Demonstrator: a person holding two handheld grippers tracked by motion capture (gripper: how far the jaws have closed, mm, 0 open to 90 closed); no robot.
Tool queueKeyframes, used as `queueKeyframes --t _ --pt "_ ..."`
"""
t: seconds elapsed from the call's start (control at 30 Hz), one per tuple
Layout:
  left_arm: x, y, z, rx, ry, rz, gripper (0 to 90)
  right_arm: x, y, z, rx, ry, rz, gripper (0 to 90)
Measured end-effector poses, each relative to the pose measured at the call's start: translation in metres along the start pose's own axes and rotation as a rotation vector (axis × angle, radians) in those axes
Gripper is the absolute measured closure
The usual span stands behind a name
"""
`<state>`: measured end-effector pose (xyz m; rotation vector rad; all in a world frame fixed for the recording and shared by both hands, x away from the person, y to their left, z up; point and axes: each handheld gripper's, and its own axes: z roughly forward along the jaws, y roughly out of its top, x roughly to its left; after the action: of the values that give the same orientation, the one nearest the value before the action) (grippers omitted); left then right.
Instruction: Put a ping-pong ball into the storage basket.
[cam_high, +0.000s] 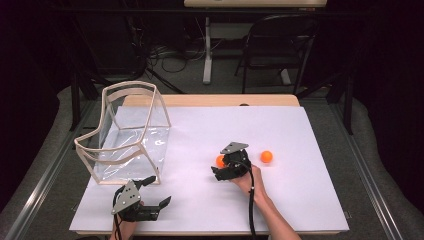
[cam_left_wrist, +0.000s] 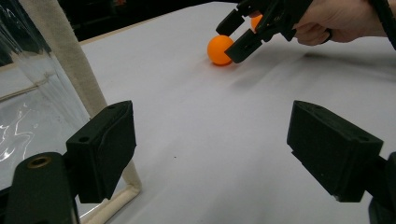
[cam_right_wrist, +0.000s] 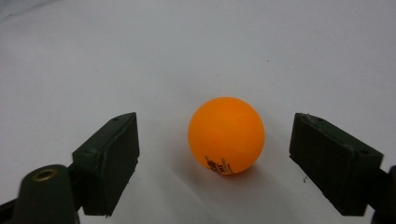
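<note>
At the table's left stands the clear bag, its cloth-trimmed corner just beside the left gripper, whose jaws gape, holding nothing. Bare white sheet lies between. The right gripper angles down, jaws apart around the orange ball (gaps either side). A second ball sits near.

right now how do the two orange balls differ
The nearer orange ball lies between the open jaws of the right gripper, with a gap to each pad; the farther orange ball lies clear of both grippers, to the right on the white sheet. The nearer one shows small dark print low on its side; no print can be made out on the farther one. Both look alike in colour and size.
</note>
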<state>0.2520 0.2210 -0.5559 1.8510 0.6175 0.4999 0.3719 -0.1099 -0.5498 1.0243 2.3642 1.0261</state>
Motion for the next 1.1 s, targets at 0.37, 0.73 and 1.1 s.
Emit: queueKeyframes --t 0.37,0.73,1.1 --pt "-0.0014 0.0002 0.0018 0.004 -0.006 0.003 15.7 -0.0004 0.0002 0.0046 0.026 -0.038 0.014 39.8" --pt "-0.0021 -0.0005 0.0025 0.009 -0.010 0.000 15.7 -0.0016 0.0002 0.0065 0.041 -0.038 0.009 50.2" --pt "-0.0031 -0.0002 0.0023 0.008 -0.017 0.004 15.7 -0.0010 0.0014 0.0031 0.025 -0.036 0.008 50.5"
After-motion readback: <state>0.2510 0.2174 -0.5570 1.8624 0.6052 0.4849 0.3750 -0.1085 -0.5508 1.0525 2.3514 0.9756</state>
